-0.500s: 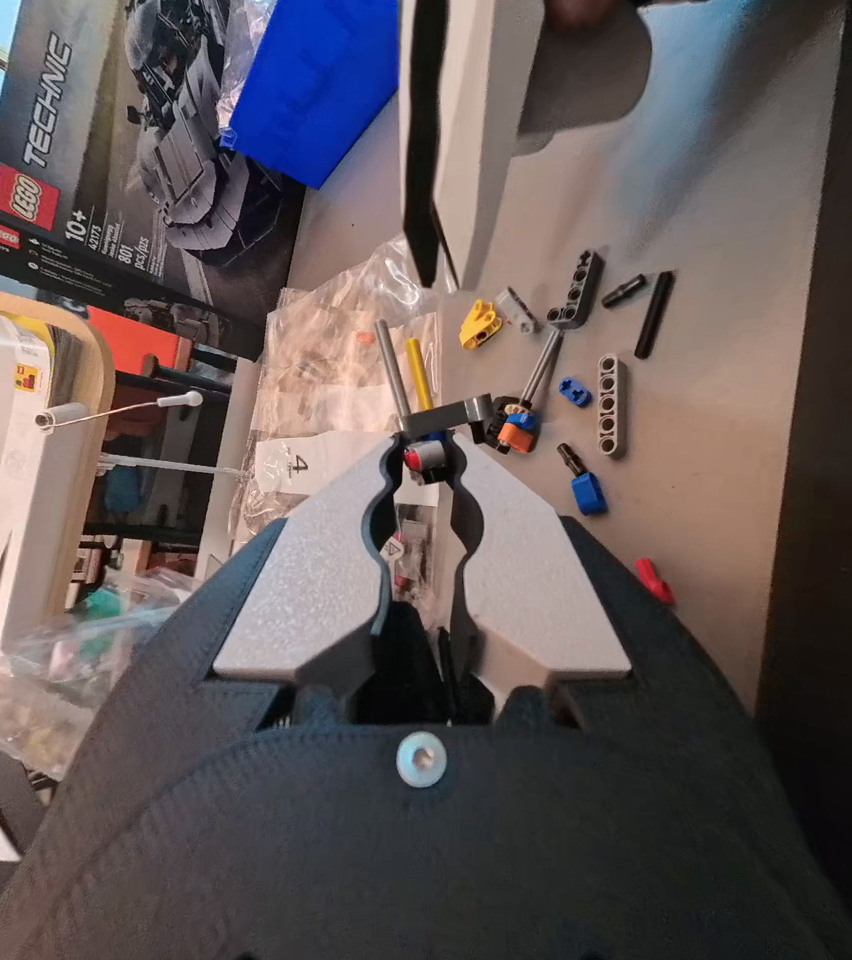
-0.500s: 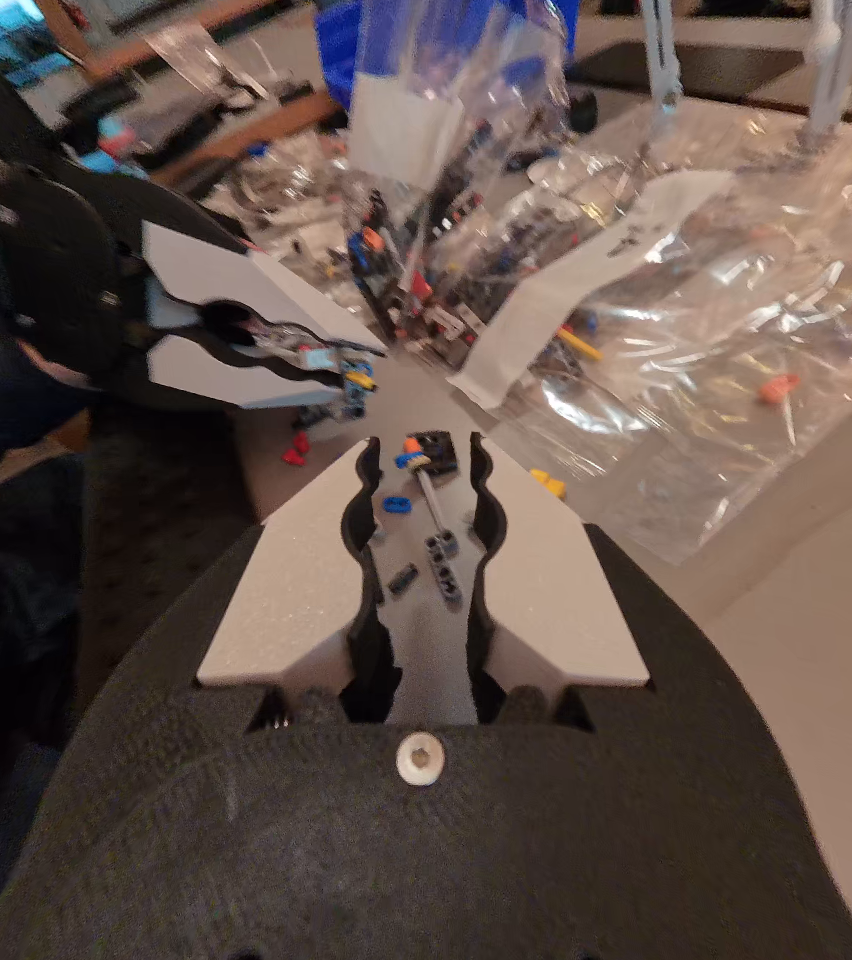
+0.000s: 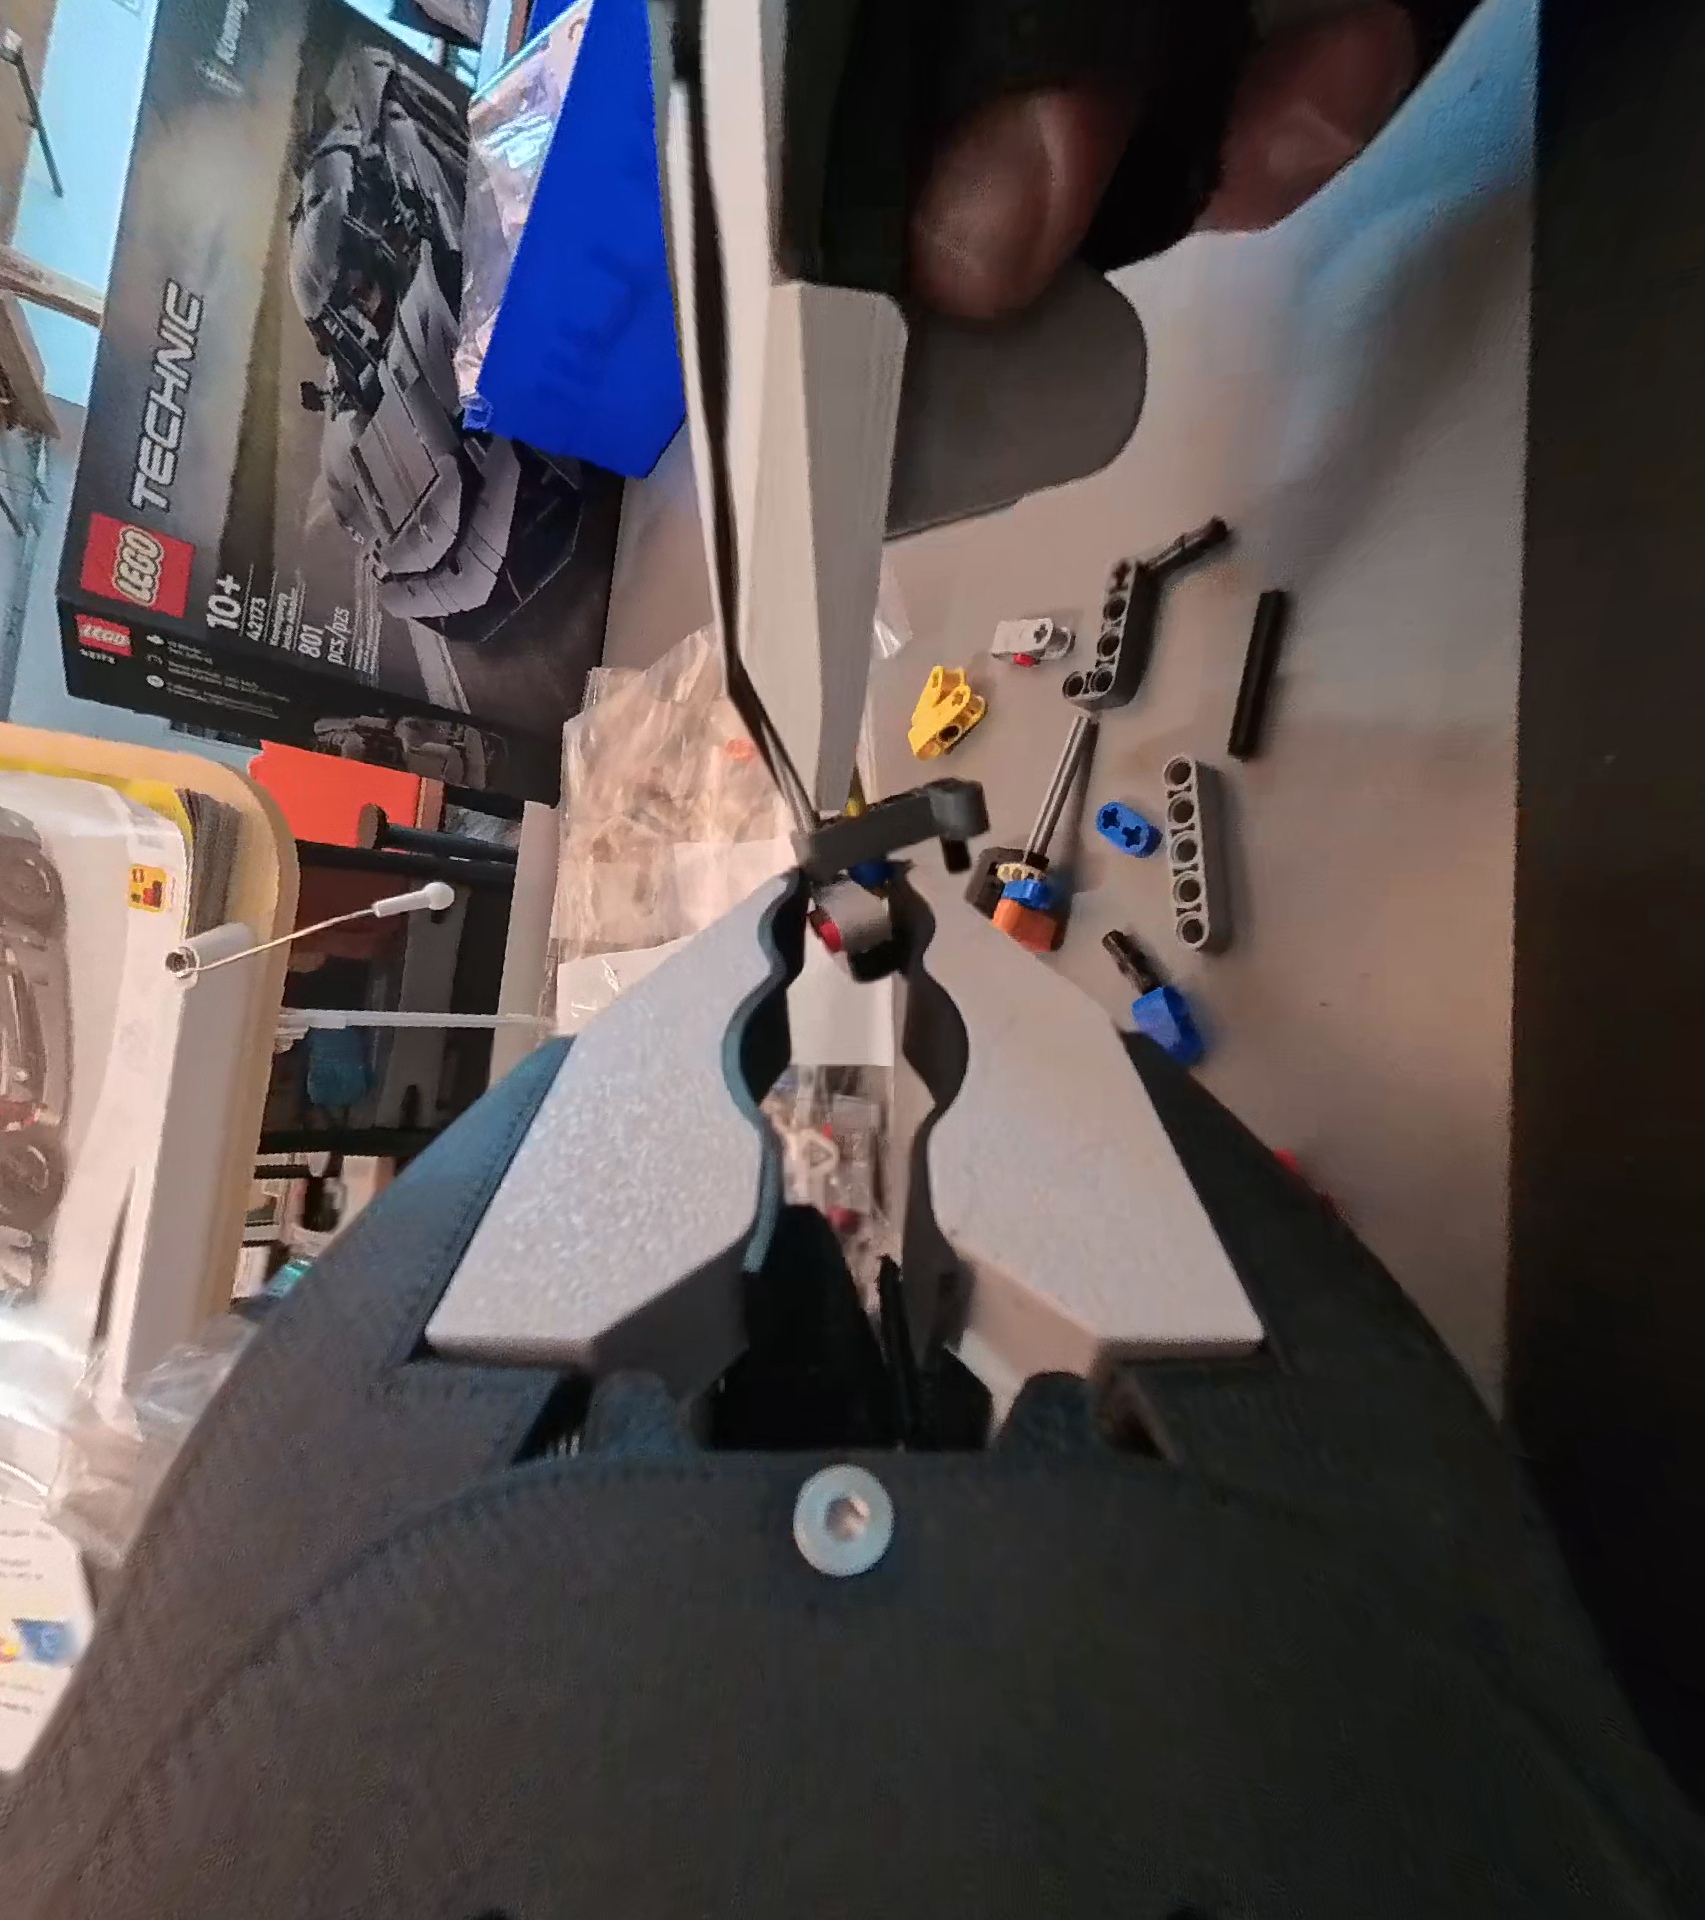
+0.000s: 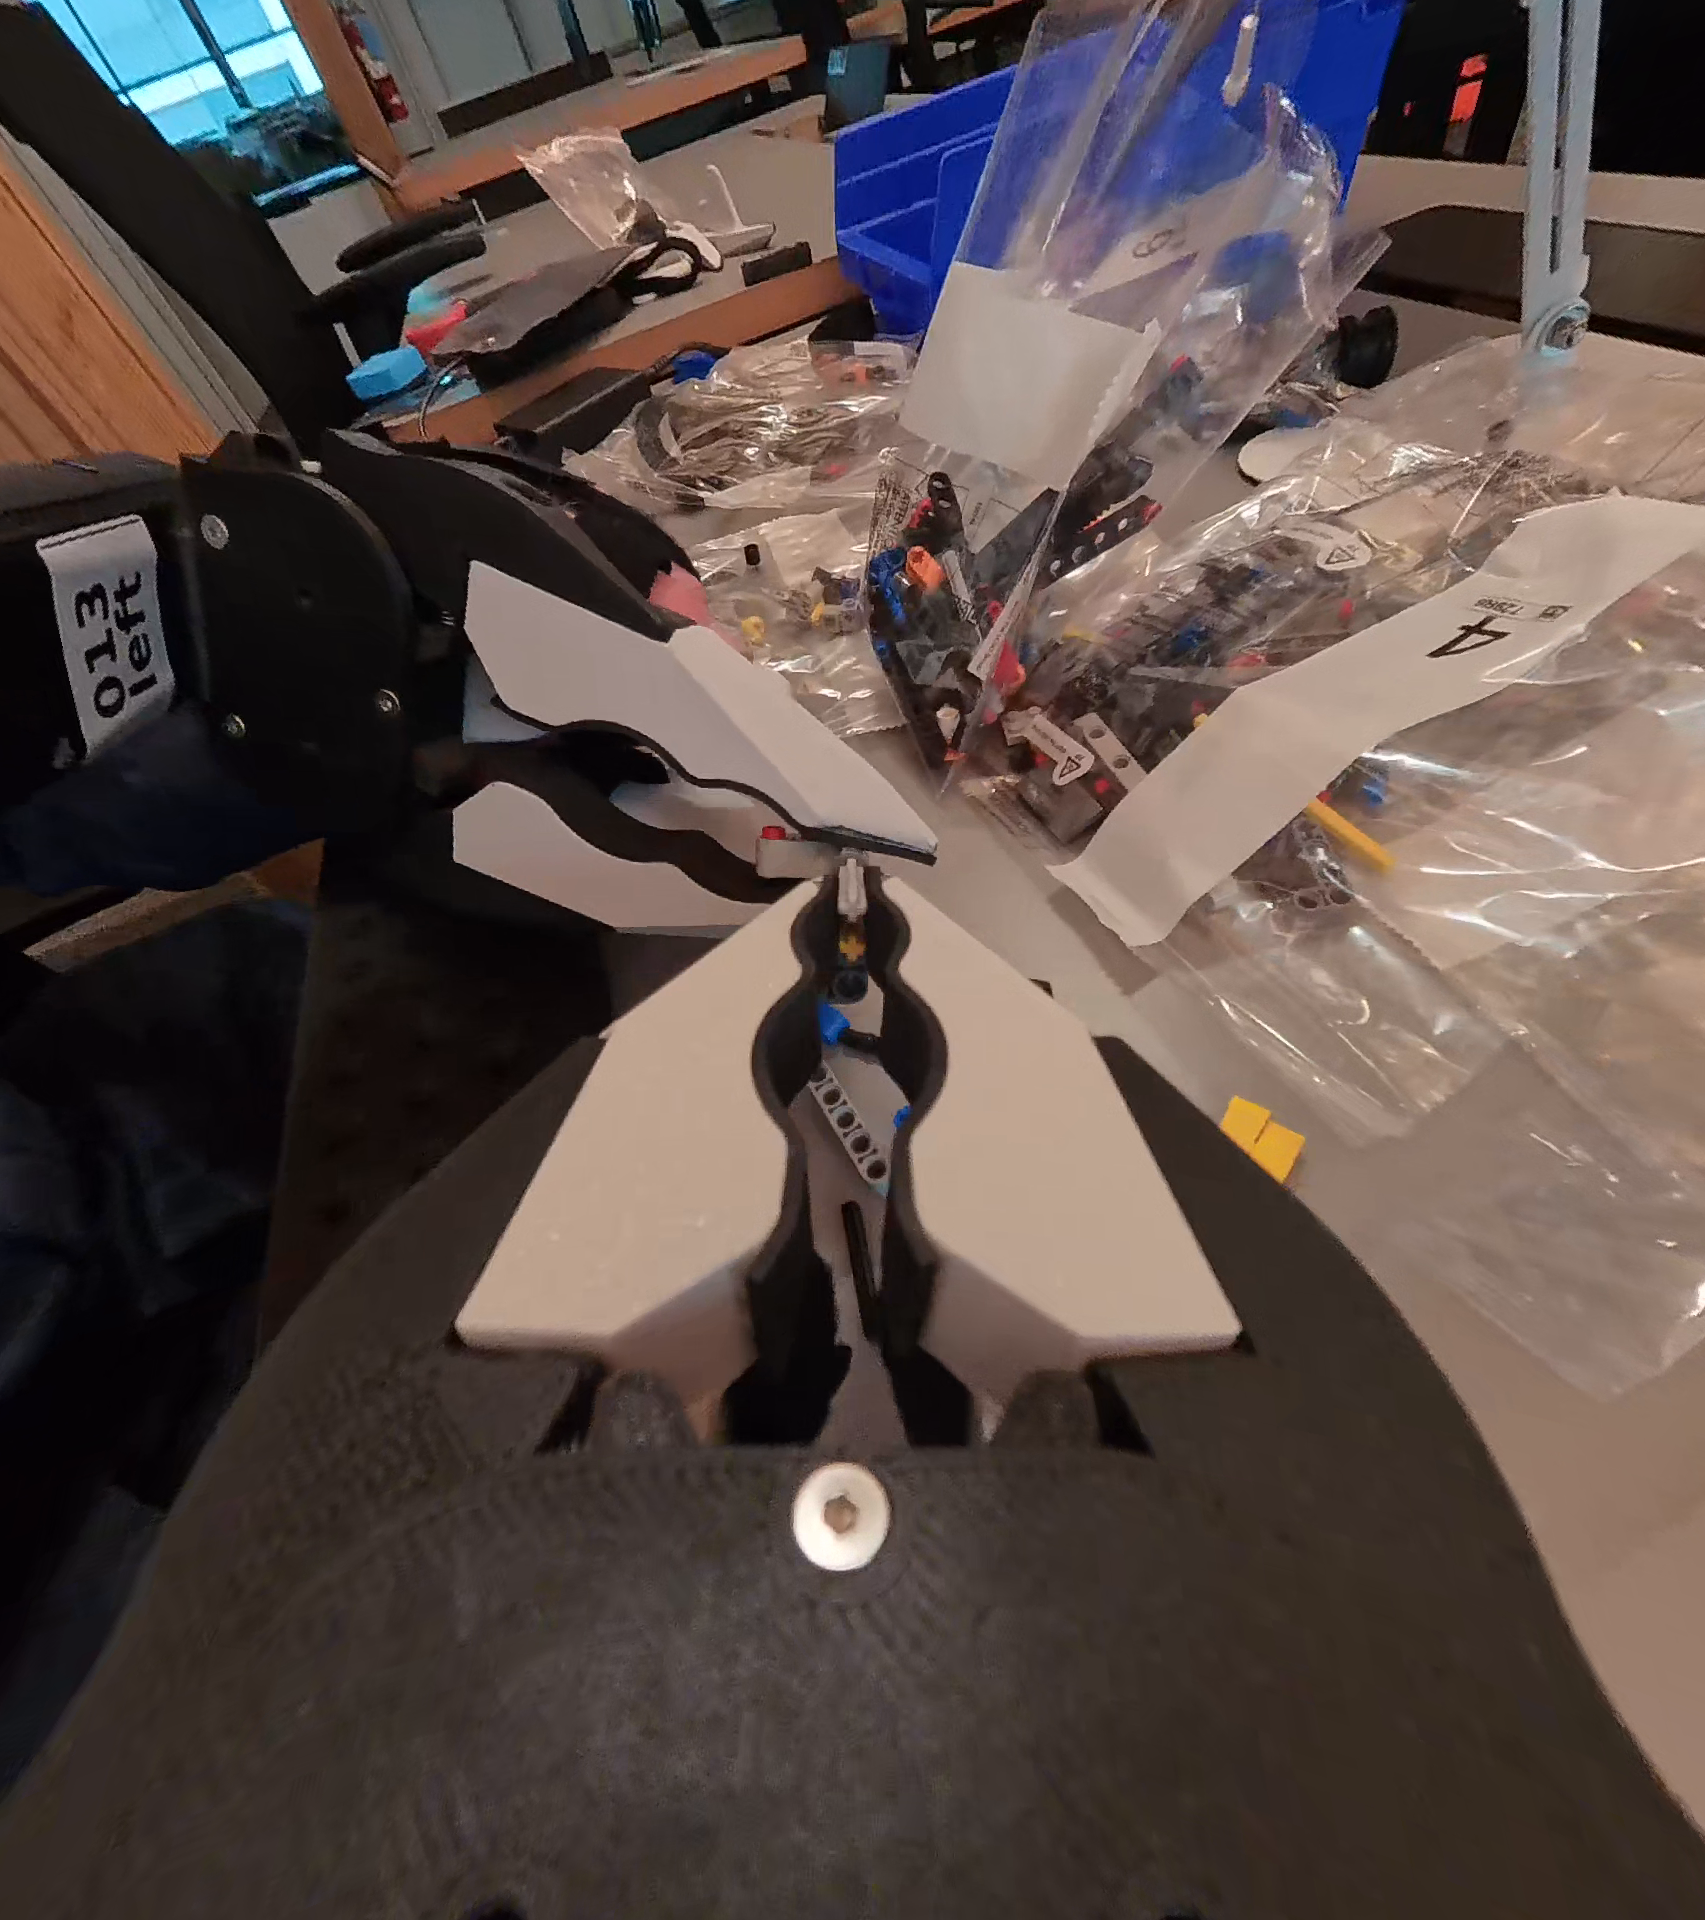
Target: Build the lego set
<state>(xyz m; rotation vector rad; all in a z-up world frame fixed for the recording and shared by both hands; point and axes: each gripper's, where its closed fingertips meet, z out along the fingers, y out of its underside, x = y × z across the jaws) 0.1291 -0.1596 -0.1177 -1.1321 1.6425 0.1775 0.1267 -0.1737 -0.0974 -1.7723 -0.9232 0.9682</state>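
Note:
My left gripper (image 3: 850,899) is shut on a small assembly (image 3: 853,920): a light grey piece with a red pin, joined to a dark grey beam (image 3: 905,821). My right gripper (image 4: 853,883) comes at it from across the table and is closed on the grey axle (image 4: 852,883) that sticks out of the assembly. In the left wrist view the right gripper (image 3: 820,808) reaches down from the top, held by a gloved hand. In the right wrist view the left gripper (image 4: 832,844) enters from the left. The yellow axle is mostly hidden behind the right fingers.
Loose parts lie on the grey table (image 3: 1367,520): a yellow connector (image 3: 947,712), a dark L-beam (image 3: 1113,644), a black axle (image 3: 1255,675), a grey beam (image 3: 1196,857), an orange-blue subassembly (image 3: 1024,899), a blue pin (image 3: 1165,1018). The set box (image 3: 328,416), a blue bin (image 3: 588,291) and parts bags (image 4: 1450,727) stand behind. My left and right fingertips are right by each other. It is some 9 centimeters from my left tips to the yellow connector (image 3: 947,712).
My right gripper has moved in to the held assembly and closed on its grey axle; it was open above the loose parts before. My left gripper still holds the assembly.

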